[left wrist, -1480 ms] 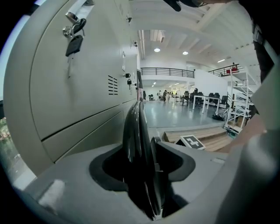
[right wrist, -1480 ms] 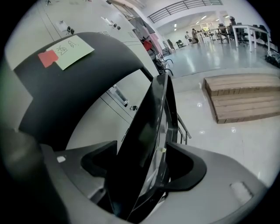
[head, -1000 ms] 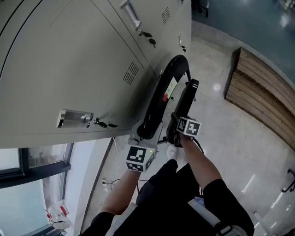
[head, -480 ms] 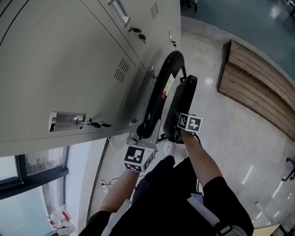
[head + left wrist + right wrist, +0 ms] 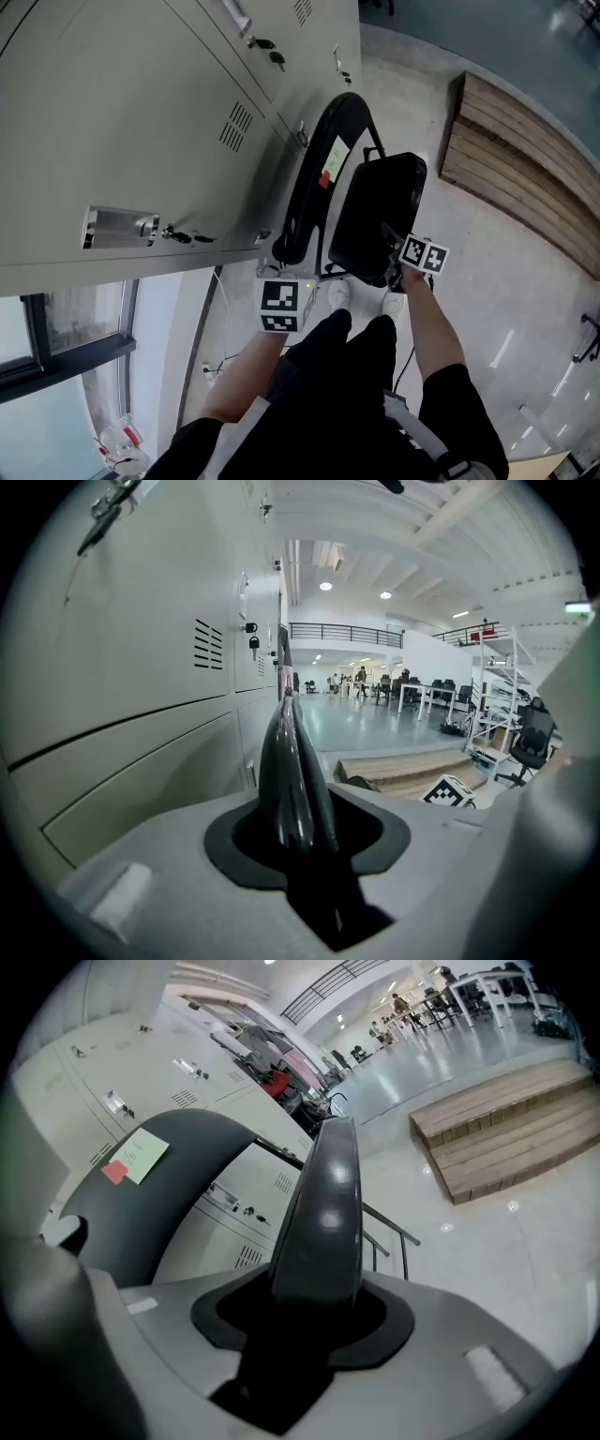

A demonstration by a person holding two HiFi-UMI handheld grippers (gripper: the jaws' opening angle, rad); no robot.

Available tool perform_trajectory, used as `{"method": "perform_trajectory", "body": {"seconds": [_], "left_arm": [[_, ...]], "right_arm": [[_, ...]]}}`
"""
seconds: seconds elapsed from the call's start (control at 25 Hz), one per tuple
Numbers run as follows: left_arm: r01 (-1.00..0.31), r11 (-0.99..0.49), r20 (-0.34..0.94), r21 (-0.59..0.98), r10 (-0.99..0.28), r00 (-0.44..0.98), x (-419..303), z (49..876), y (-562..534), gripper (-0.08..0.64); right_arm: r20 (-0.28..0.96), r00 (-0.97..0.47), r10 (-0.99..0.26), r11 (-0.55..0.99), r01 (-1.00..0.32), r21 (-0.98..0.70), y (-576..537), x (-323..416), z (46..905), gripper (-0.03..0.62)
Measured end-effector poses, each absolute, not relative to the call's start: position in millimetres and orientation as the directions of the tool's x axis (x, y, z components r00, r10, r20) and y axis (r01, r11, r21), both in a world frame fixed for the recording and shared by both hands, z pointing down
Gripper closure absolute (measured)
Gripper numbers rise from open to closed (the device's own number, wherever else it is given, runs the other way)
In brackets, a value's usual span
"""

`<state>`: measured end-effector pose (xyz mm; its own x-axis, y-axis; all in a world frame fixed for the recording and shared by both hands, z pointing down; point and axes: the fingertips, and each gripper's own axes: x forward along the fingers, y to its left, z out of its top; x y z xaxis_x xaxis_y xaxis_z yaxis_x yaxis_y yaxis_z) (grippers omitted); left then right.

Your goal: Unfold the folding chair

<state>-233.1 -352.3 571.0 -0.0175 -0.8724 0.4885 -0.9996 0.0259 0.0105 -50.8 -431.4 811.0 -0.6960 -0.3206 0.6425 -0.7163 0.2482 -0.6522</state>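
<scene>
Rightward, open floor flanks chair.

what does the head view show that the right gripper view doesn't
Only the head view: the person's legs and the window. Only the right gripper view: distant desks and a balcony railing. Both: the chair back with its green note, the seat, the lockers and the wooden steps.
</scene>
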Motion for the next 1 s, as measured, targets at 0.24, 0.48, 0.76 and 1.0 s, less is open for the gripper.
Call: {"method": "perform_trajectory", "body": {"seconds": [0.24, 0.48, 0.76, 1.0], "left_arm": [[-0.995, 0.096, 0.522, -0.018, -0.848, -0.091, -236.8, 586.9, -354.5, 0.410], [-0.996, 0.085, 0.516, -0.007, -0.853, -0.076, -215.6, 597.0, -356.6, 0.410], [-0.994, 0.099, 0.505, 0.037, -0.861, -0.067, -203.0, 609.8, -357.2, 0.419], [-0.994, 0.107, 0.514, 0.025, -0.854, -0.079, -195.1, 620.7, -356.8, 0.411]], "right_arm": [[0.644, -0.675, -0.359, 0.220, -0.732, -0.644, -437.6, -6.9, 831.5, 0.377], [0.671, -0.642, -0.372, 0.188, -0.760, -0.623, -440.8, 46.7, 859.1, 0.350], [0.693, -0.628, -0.355, 0.126, -0.766, -0.630, -443.5, 88.7, 889.4, 0.331], [0.708, -0.612, -0.353, 0.078, -0.773, -0.629, -441.8, 115.1, 913.8, 0.313]]}}
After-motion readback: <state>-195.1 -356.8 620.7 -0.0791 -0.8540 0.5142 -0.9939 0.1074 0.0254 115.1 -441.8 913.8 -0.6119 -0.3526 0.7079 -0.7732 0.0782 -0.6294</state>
